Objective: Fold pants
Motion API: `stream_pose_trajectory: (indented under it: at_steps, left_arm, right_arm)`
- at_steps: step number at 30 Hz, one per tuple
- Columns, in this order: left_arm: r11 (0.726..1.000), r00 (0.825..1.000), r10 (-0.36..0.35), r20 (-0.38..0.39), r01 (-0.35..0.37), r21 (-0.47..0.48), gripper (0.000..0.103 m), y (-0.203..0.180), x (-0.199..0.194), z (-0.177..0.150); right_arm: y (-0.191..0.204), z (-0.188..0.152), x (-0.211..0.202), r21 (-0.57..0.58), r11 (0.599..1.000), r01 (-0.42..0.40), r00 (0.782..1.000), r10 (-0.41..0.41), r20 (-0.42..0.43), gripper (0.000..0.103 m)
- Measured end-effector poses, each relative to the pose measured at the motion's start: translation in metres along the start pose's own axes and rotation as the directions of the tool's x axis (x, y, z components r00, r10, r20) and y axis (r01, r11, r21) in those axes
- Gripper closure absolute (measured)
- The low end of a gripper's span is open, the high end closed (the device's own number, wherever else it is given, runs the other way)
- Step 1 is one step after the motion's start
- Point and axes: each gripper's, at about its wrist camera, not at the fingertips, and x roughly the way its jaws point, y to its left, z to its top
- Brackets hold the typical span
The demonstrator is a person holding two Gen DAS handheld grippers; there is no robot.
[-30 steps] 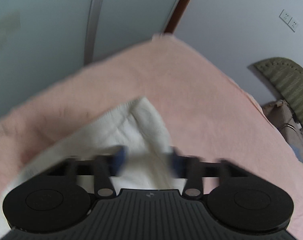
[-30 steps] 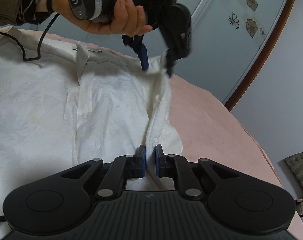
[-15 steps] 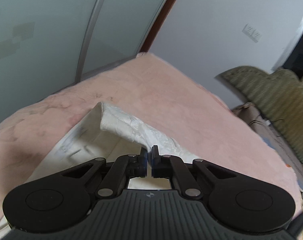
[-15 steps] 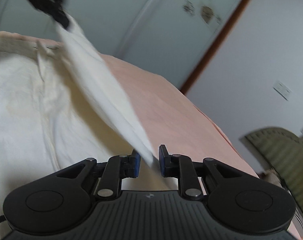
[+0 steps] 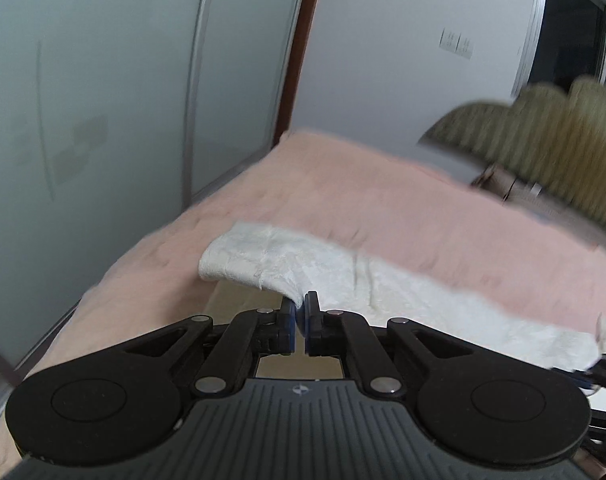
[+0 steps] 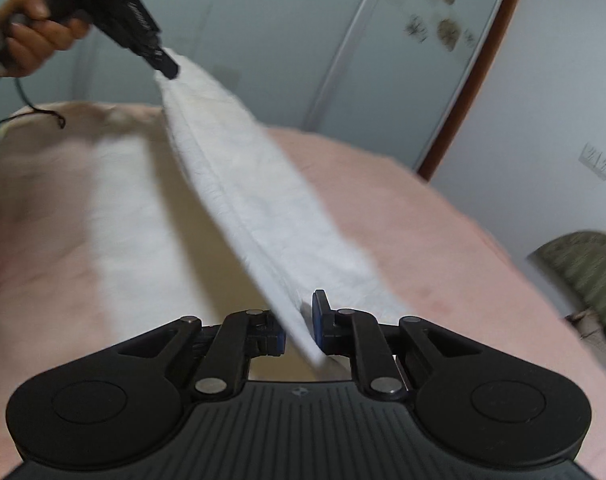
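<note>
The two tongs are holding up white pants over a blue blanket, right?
Not quite. The blanket is pink, not blue; the right wrist view shows it clearly. The rest holds: the left tongs and the right tongs both pinch the white pants, lifted above it.

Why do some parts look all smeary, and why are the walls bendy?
Left wrist view: the headboard and far bed edge are motion-blurred, the door frame bows from the fisheye lens. Right wrist view: the hand and pants look smeared.
</note>
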Motion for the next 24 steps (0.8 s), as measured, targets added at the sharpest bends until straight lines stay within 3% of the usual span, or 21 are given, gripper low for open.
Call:
stream_pose_trajectory:
  at_steps: [3,4,10,14,18,21,24]
  left_arm:
    - [0.999,0.991,0.044,-0.130,-0.045,-0.009,0.096,0.004,0.024,-0.022]
    - [0.998,0.988,0.060,-0.141,-0.061,-0.002,0.097,0.003,0.026,-0.028]
    - [0.998,0.998,0.061,-0.028,-0.060,0.037,0.095,0.002,0.000,-0.030]
    - [0.996,0.995,0.083,-0.062,-0.081,0.031,0.093,0.005,0.012,-0.032]
    - [0.986,0.983,0.161,-0.085,-0.158,0.043,0.093,0.002,0.031,-0.047]
    - [0.967,0.975,0.223,-0.026,-0.217,0.133,0.092,-0.015,0.029,-0.053]
    - [0.944,0.965,0.262,0.004,-0.257,0.206,0.087,-0.021,0.029,-0.060]
  right_arm:
    - [0.009,-0.008,0.006,0.046,0.999,-0.009,1.000,0.011,-0.026,0.091]
    - [0.009,-0.007,0.005,0.051,0.999,-0.004,1.000,0.005,-0.020,0.091]
    - [0.006,0.000,-0.005,0.110,0.994,-0.028,1.000,0.028,0.004,0.091]
    - [0.017,-0.013,-0.001,0.136,0.989,-0.055,0.998,0.057,-0.010,0.091]
    - [0.016,-0.014,0.011,0.155,0.987,-0.047,0.999,0.050,-0.015,0.089]
    - [0.027,-0.015,0.006,0.129,0.992,-0.014,1.000,0.016,-0.018,0.085]
    - [0.035,-0.017,-0.002,0.088,0.996,0.023,0.999,-0.021,-0.029,0.072]
